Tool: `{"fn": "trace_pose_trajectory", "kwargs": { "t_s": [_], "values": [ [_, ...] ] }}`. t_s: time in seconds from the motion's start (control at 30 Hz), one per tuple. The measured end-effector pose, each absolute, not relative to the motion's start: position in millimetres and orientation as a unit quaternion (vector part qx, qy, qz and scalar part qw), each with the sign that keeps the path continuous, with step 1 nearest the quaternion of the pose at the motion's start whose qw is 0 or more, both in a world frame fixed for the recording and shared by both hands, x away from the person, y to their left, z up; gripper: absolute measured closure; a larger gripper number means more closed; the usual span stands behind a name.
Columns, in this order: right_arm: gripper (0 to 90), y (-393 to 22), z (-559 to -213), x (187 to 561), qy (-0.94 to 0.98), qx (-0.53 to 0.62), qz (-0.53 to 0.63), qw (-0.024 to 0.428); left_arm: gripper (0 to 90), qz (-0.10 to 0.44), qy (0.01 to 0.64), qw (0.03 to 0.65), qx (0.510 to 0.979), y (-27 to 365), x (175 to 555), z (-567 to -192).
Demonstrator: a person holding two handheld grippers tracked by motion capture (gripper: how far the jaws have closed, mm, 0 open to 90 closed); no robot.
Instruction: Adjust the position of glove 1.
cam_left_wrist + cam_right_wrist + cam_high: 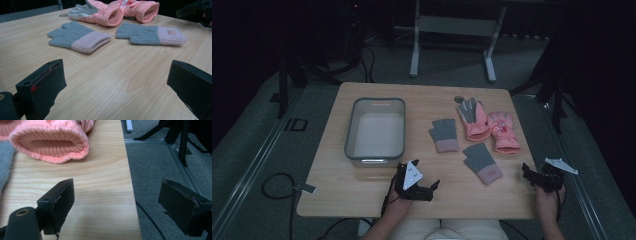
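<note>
Hovering wide open and empty, left gripper (pixel 432 187) and right gripper (pixel 528 174) sit near the grey bin (pixel 375 131); right, beside the pink glove (pixel 50 145), risks nudging it off the tabletop (pixel 362 200).

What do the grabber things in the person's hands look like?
Both are black. The left gripper has chunky flat jaws with a red smear on one, a grey three-cornered plate on top and a black cable. The right gripper has scuffed jaws and a similar plate.
</note>
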State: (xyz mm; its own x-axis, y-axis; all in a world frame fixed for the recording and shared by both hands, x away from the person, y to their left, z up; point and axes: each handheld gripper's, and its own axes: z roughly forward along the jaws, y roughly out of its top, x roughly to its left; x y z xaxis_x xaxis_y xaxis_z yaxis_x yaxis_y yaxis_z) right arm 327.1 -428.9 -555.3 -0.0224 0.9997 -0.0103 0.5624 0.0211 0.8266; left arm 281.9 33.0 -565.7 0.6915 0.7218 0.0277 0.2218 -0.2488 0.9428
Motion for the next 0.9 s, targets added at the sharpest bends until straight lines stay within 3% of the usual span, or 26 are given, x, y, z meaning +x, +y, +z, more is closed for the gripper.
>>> {"fn": "trace_pose_trajectory", "kwargs": {
  "t_s": [0.9],
  "values": [
    [13.2,-433.4,-552.8,323.6,0.624,0.606,0.374,0.323,1.0,0.238,0.309,0.531,0.752,33.2,281.6,-565.8]
  ]
}}
